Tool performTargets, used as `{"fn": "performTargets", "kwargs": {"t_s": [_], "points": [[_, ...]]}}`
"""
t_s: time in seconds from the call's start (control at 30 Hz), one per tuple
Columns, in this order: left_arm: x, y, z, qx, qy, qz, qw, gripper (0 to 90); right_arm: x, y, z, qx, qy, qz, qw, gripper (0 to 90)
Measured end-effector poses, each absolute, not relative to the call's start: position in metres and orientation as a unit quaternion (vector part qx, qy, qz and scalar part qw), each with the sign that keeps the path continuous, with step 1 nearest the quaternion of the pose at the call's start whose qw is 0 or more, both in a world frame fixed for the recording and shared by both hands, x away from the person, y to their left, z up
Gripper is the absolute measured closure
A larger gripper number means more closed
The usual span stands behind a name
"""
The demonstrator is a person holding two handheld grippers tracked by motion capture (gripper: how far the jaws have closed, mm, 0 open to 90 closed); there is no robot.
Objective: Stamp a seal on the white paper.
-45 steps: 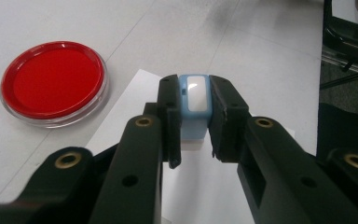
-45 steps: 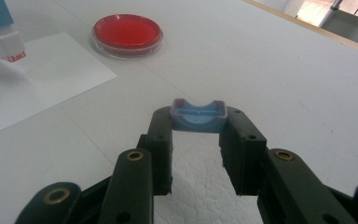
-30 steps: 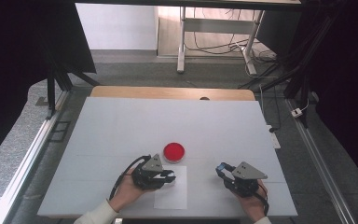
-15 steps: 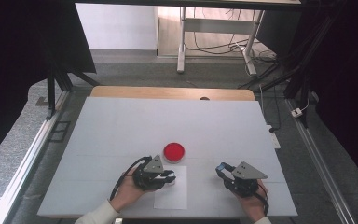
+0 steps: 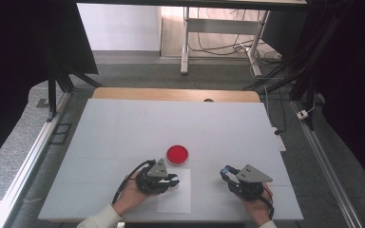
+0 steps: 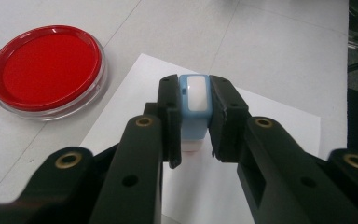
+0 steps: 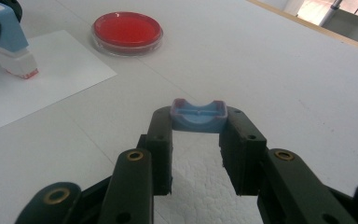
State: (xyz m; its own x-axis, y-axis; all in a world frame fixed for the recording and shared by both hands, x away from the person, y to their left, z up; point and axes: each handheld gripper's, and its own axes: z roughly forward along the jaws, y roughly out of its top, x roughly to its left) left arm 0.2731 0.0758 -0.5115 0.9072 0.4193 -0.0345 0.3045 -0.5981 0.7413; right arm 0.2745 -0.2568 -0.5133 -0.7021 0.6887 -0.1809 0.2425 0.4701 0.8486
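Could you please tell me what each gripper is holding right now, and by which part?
The left gripper clamps a blue stamp by its body's sides, above the paper. The right gripper grips a blue cap by its two ends.

Nothing appears to have shifted; both hands and their loads seem unmoved.

The far half of the white table (image 5: 171,118) lies bare — wide room to pass from edge to edge. Nearer the person, the red ink pad (image 5: 177,154) sits just beyond the sheet of paper (image 5: 176,197), right in front of the left gripper (image 5: 171,179), whose jaws clamp a blue stamp (image 6: 194,109) over the paper. The right gripper (image 5: 225,172), closed on a blue cap (image 7: 198,115), is well apart from these — open table lies between and beyond it.
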Motion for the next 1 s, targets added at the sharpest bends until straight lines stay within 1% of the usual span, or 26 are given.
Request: {"fn": "performTargets", "kwargs": {"t_s": [0.33, 0.47, 0.63, 0.83, 1.0], "points": [[0.2733, 0.0754, -0.5113, 0.892, 0.206, 0.068, 0.396, 76.3, 0.2741, -0.2565, -0.5132, 0.285, 0.817, 0.427, 0.262, 64.9], [0.2729, 0.0719, -0.5117, 0.902, 0.2, 0.075, 0.376, 76.4, 0.2741, -0.2563, -0.5132, 0.285, 0.817, 0.427, 0.262, 64.9], [0.2737, 0.0712, -0.5107, 0.904, 0.201, 0.073, 0.37, 76.5, 0.2739, -0.256, -0.5132, 0.284, 0.817, 0.429, 0.26, 64.9], [0.2674, 0.0667, -0.5103, 0.908, 0.194, 0.097, 0.359, 76.6, 0.2737, -0.2557, -0.5132, 0.284, 0.816, 0.43, 0.26, 64.9], [0.2655, 0.0671, -0.5114, 0.907, 0.192, 0.103, 0.361, 76.6, 0.2735, -0.2559, -0.513, 0.284, 0.816, 0.431, 0.261, 64.9]]}}
